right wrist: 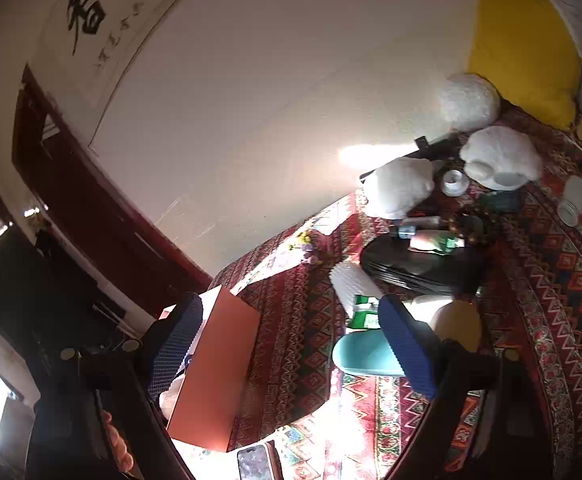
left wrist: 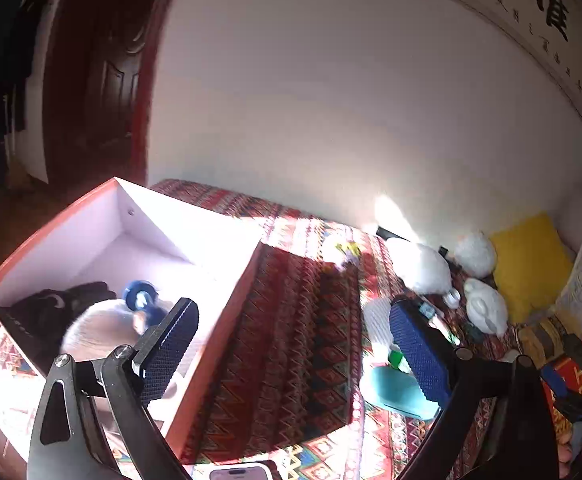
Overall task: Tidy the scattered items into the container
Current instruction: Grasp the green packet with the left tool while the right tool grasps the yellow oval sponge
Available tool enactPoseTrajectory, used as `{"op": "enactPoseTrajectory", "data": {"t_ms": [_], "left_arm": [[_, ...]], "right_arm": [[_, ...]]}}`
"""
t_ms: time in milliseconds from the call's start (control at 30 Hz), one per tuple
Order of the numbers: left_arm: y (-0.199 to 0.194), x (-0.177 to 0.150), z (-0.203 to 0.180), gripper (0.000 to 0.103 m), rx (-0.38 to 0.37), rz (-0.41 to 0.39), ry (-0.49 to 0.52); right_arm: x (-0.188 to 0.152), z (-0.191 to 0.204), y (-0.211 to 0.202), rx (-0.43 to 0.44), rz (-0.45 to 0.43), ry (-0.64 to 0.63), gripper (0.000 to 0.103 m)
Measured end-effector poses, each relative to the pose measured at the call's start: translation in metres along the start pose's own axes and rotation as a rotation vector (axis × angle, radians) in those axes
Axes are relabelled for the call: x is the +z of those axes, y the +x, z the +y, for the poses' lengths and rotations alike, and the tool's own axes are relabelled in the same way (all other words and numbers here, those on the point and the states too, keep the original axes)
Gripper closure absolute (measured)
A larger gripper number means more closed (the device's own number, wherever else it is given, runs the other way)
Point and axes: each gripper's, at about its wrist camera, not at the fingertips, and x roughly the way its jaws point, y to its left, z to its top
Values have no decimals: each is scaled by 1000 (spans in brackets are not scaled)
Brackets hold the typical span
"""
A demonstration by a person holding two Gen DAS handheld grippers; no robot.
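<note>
Our left claw (left wrist: pixel 291 344) and right claw (right wrist: pixel 291 344) both gaped wide and carried nothing. Left of them, the orange box (left wrist: pixel 219 320) already held a blue toy (left wrist: pixel 141 296) and dark cloth. Right of the box, a teal dish (right wrist: pixel 367 354), white plush toys (right wrist: pixel 399 192) and bottles remained scattered.

left claw (left wrist: pixel 295 344): black arms, silver screws | pads (left wrist: pixel 419 356): blue, ribbed

Large black brush-written Chinese characters run along a wall scroll (left wrist: pixel 547 20), high above and beyond both grippers; smaller columns beside them are illegible.
</note>
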Motion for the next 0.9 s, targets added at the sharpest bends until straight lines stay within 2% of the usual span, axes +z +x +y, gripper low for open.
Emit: {"op": "enactPoseTrajectory", "data": {"t_ms": [67,133,200,300,333,400,467,567,600,633,667,767,800,833,867,900], "left_arm": [[41,-26,-37,6,-60,135,39],[84,-53,-66,6,-84,281,48],[118,-75,-83,6,-90,390,13],[158,-93,-92,6,-85,491,-75],[167,-94,-94,6,-83,504,-102],[179,-92,-98,6,-78,495,-139],[190,-87,-104,6,-76,474,-152],[210,-83,-117,6,-52,465,-96],[216,-83,-122,6,-36,462,-63],[223,-83,-126,6,-21,459,-38],[229,-84,-128,6,-14,460,-28],[247,-85,-129,6,-61,486,-77],[248,-86,-130,11,-66,474,-90],[246,-87,-133,35,-36,452,-70],[246,-87,-137,51,-12,440,-35],[245,-87,-140,74,-23,442,-24]], "right_arm": [[-1,-40,-1,-28,7,93,13],[-10,-76,8,-66,52,175,13],[-25,-113,26,-101,133,255,13],[-45,-152,64,-122,305,350,13],[-45,-159,74,-123,333,362,13],[-41,-159,87,-128,327,344,12],[-37,-156,98,-135,316,301,4],[-40,-158,124,-201,379,238,2],[-44,-162,131,-228,409,232,6],[-46,-167,134,-247,419,231,22],[-44,-170,131,-245,409,236,26],[-35,-180,119,-157,386,307,27],[-32,-180,116,-141,385,307,27],[-30,-180,114,-133,385,299,27],[-29,-181,112,-132,388,292,27],[-29,-182,110,-133,392,288,27]]}}
